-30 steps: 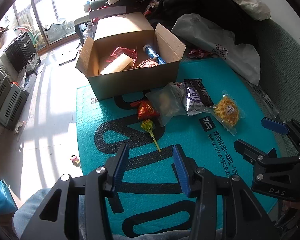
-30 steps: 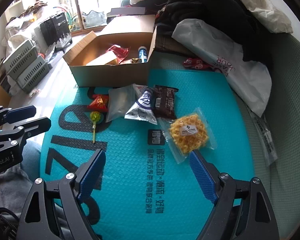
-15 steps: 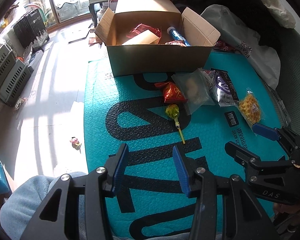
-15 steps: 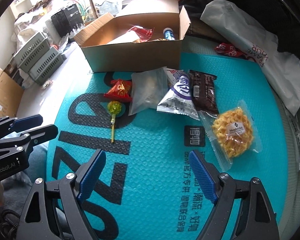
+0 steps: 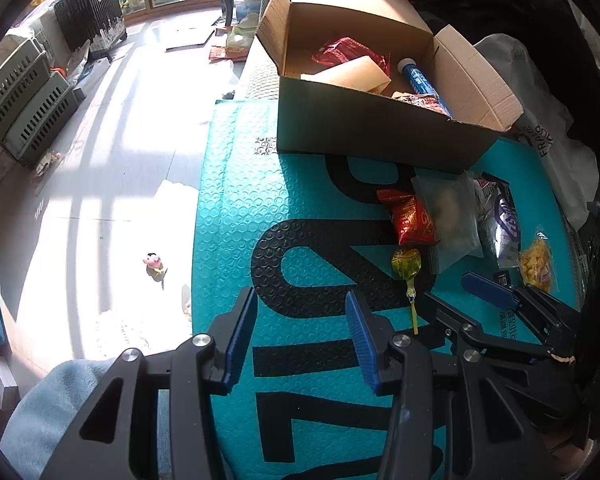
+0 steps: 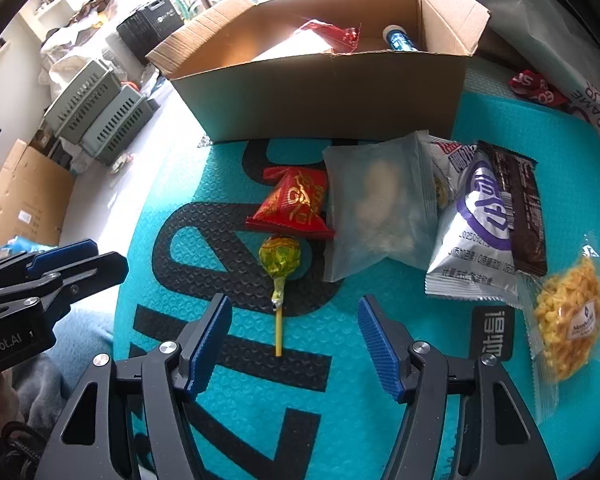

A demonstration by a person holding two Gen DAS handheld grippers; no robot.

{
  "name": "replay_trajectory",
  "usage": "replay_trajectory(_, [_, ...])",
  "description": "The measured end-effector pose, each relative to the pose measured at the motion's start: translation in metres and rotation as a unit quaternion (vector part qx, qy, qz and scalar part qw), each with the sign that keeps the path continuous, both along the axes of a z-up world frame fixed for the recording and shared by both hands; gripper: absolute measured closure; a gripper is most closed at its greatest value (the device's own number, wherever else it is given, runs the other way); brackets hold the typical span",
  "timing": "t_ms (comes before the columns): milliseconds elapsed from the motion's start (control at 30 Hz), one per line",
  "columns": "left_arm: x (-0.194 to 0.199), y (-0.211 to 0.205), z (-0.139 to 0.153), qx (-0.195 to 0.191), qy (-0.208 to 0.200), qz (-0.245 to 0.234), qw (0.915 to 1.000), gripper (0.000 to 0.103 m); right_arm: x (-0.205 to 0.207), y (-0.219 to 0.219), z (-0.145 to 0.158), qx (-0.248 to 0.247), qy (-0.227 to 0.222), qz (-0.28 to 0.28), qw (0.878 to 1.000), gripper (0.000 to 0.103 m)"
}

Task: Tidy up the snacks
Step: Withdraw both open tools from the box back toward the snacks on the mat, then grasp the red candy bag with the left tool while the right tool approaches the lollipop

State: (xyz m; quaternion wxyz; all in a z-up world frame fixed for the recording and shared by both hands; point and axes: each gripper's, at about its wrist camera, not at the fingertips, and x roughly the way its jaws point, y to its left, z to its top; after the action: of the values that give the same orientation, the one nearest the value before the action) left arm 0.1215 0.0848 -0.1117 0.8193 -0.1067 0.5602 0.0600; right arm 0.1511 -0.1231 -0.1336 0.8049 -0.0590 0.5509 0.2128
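Note:
Snacks lie in a row on the teal mat [image 6: 228, 400] before an open cardboard box [image 6: 324, 92]: a yellow lollipop [image 6: 279, 258], a red packet [image 6: 296, 204], a frosted pouch [image 6: 376, 208], a silver-purple bag [image 6: 474, 232], a brown bar [image 6: 520, 208] and a yellow snack pack [image 6: 568, 316]. My right gripper [image 6: 294, 340] hovers over the lollipop's stick; its jaws are closing and no pad touches anything. My left gripper [image 5: 300, 336] hangs open over bare mat, left of the lollipop [image 5: 407, 265], holding nothing. The box [image 5: 380, 120] holds red packets and a blue tube [image 5: 420, 80].
A white plastic bag [image 6: 548, 40] and dark clothes lie right of the box. Green crates [image 6: 96, 116] and another carton [image 6: 24, 196] stand on the floor to the left. A small pink toy [image 5: 154, 261] lies on the floor. A light blue sleeve [image 5: 56, 404] shows at the bottom left.
Both grippers have dropped closer to the mat and moved toward the snack row. The right gripper's jaws have narrowed and now frame the lollipop stick. The left gripper's gap is unchanged.

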Motion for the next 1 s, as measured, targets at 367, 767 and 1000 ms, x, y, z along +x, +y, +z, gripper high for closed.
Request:
replay_trajectory(367, [0.009, 0.009, -0.006, -0.009, 0.012, 0.022, 0.9996, 0.058, 0.019, 0.015, -0.018, 0.014, 0.02, 0.012, 1.0, 0.062])
replay_trajectory(767, [0.02, -0.015, 0.001, -0.021, 0.001, -0.013, 0.9997, 0.058, 0.016, -0.01, -0.011, 0.025, 0.019, -0.011, 0.999, 0.092])
replay_trajectory(1000, [0.044, -0.042, -0.001, -0.035, -0.007, -0.05, 0.9981, 0.058, 0.009, -0.034, -0.006, 0.015, 0.021, -0.028, 0.999, 0.092])
